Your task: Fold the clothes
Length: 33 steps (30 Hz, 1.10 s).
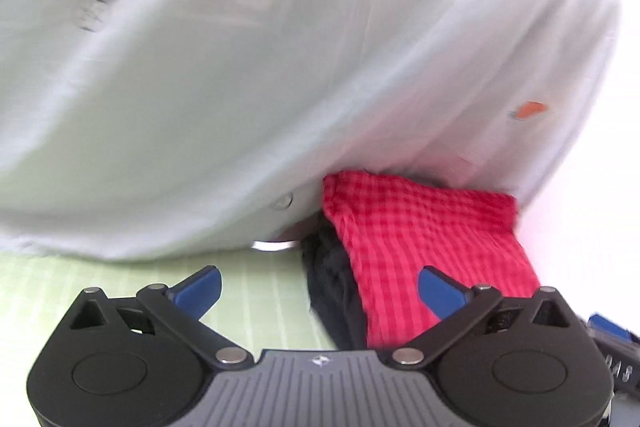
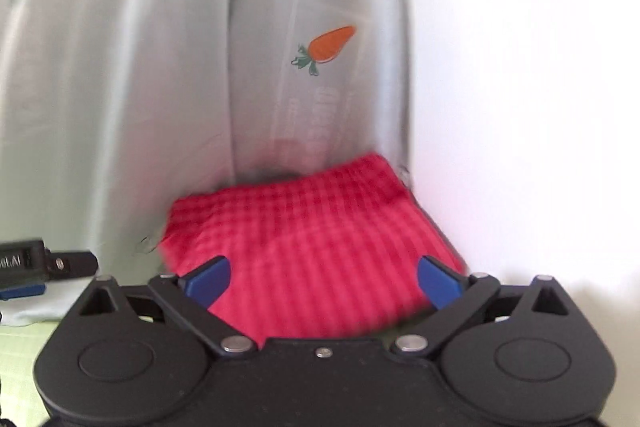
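A folded red checked cloth (image 1: 424, 247) lies on a dark garment (image 1: 332, 287) on a pale green surface (image 1: 80, 275). It also shows in the right wrist view (image 2: 312, 247). Behind it a large pale grey-white shirt (image 1: 240, 67) with an orange carrot print (image 2: 332, 45) fills both views. My left gripper (image 1: 320, 293) is open and empty, low over the surface in front of the dark garment. My right gripper (image 2: 324, 285) is open and empty just above the red cloth.
The right gripper's body (image 1: 612, 351) shows at the left wrist view's right edge, and the left gripper's body (image 2: 36, 267) at the right wrist view's left edge. A metal ring (image 1: 274, 246) peeks under the shirt hem. Bright white background (image 2: 520, 107) lies to the right.
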Each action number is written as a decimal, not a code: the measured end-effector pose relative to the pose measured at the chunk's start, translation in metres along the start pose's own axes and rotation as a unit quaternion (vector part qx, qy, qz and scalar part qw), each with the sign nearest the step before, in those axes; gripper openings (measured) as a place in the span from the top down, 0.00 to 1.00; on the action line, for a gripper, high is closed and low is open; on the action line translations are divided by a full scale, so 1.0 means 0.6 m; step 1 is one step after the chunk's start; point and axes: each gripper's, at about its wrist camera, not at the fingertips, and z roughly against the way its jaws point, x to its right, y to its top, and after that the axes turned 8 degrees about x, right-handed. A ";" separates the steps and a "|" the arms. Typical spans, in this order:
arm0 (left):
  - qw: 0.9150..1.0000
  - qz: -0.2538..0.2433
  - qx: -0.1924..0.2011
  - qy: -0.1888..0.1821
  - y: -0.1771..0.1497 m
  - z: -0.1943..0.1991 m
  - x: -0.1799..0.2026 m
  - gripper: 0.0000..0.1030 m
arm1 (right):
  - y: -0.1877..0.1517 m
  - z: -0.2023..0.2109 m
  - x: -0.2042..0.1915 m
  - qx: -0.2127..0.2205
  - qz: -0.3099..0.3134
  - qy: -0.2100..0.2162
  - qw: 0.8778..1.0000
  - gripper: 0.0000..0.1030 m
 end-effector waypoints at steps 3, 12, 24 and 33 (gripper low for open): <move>1.000 -0.018 -0.006 -0.025 -0.011 0.100 -0.011 0.00 | -0.030 0.109 -0.020 -0.014 0.001 -0.014 1.000 0.00; 0.995 -0.050 -0.002 -0.089 -0.089 0.293 0.010 0.00 | -0.114 0.364 -0.078 -0.025 -0.006 -0.051 0.998 0.00; 0.992 -0.078 -0.024 -0.098 -0.161 0.404 -0.005 0.00 | -0.153 0.511 -0.103 -0.028 0.009 -0.072 0.997 0.00; 0.991 -0.079 -0.031 -0.100 -0.183 0.452 -0.016 0.00 | -0.169 0.555 -0.115 -0.032 0.009 -0.073 0.997 0.00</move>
